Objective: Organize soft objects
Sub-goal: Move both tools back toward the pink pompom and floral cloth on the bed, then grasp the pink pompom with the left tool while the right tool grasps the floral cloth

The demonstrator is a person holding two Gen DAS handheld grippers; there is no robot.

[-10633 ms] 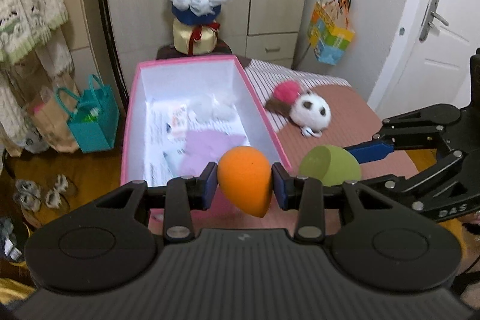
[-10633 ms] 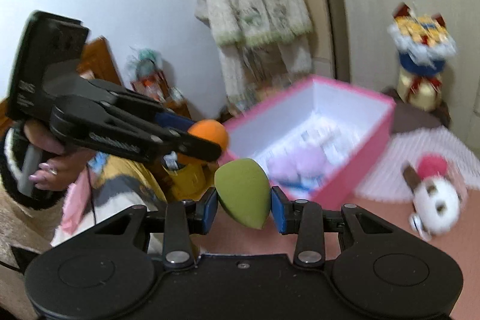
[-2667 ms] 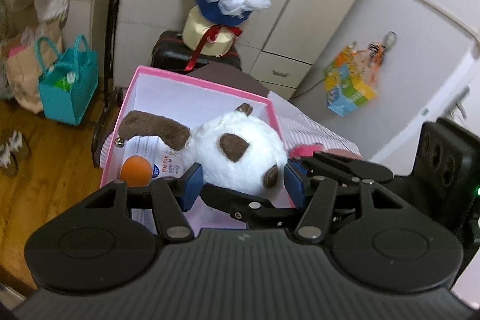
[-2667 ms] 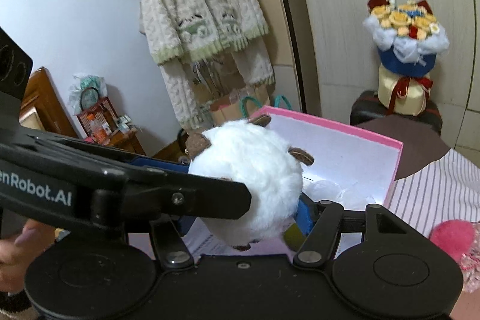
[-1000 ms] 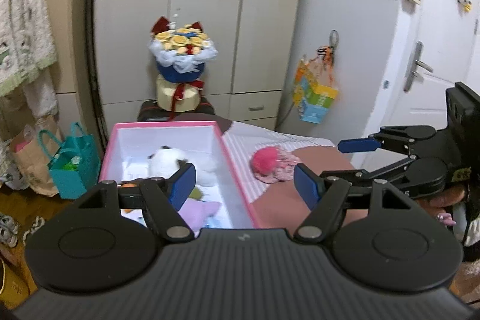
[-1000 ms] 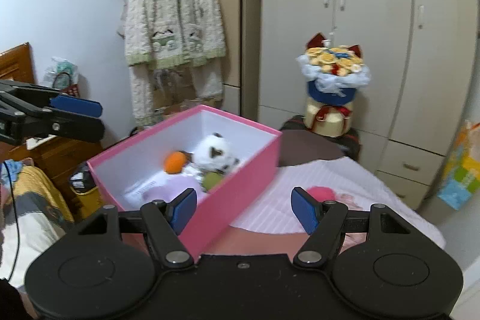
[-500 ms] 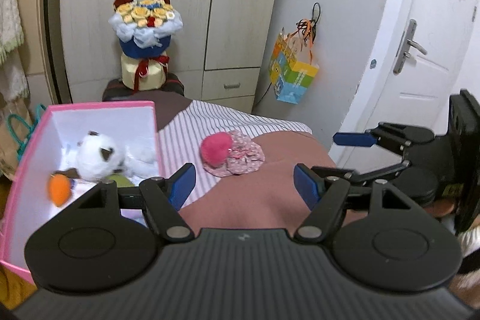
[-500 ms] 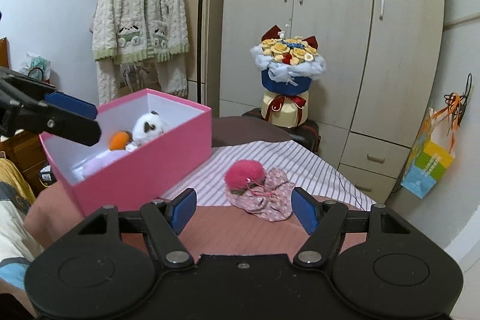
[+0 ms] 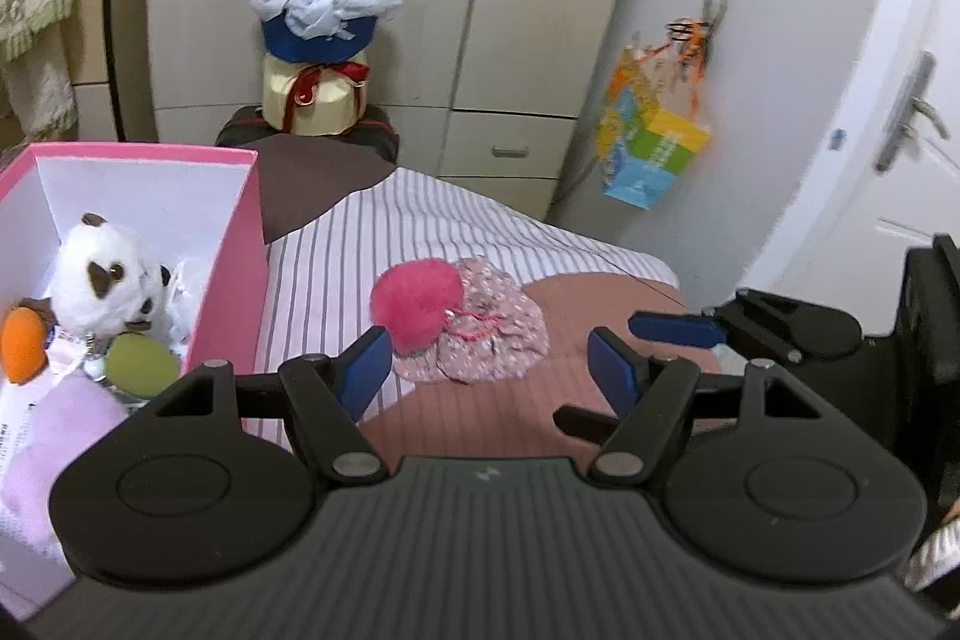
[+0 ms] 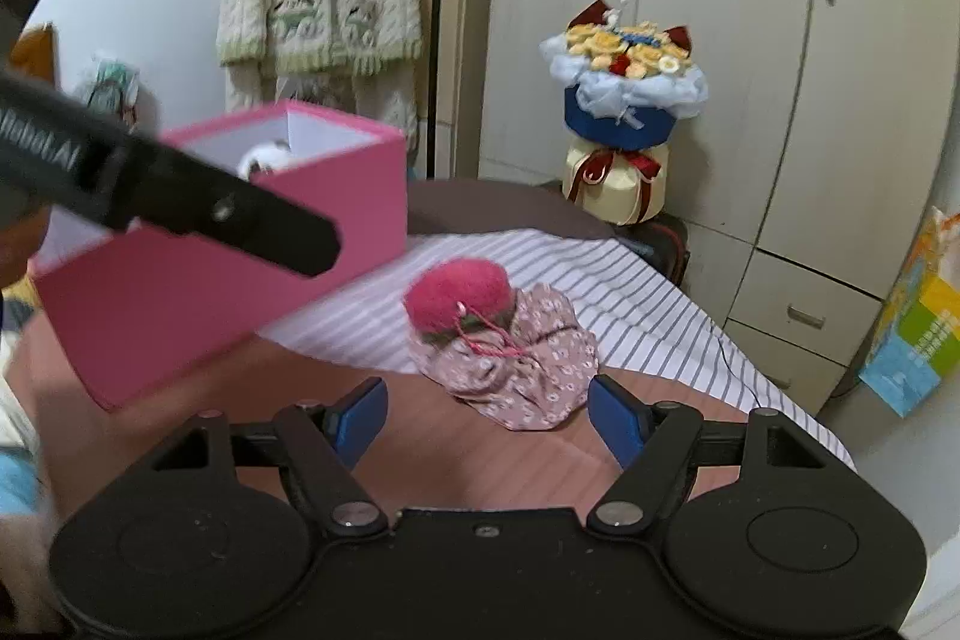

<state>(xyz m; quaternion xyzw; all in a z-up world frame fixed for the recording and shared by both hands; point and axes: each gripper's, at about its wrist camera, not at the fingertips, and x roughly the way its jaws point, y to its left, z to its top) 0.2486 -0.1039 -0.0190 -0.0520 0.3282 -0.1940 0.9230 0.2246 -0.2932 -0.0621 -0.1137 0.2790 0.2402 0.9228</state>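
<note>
Right claw (image 10: 487, 415) gapes near, seemingly before, pouch (image 10: 510, 373).

one pink box (image 9: 228, 244), two sponges (image 9: 141, 364), one plush toy (image 9: 99, 280), one pompom (image 9: 417, 301).

Fluffy pink pompom (image 10: 459, 301), floral cloth pouch (image 10: 516, 370), matt cardboard box (image 10: 210, 292).

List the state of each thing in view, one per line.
Pink cardboard box: open, lidless.
White plush dog: inside box.
Orange sponge egg: inside box.
Green sponge egg: inside box.
Pink pom-pom on floral fabric: outside box, on bed.
Left gripper: open, empty.
Right gripper: open, empty.
</note>
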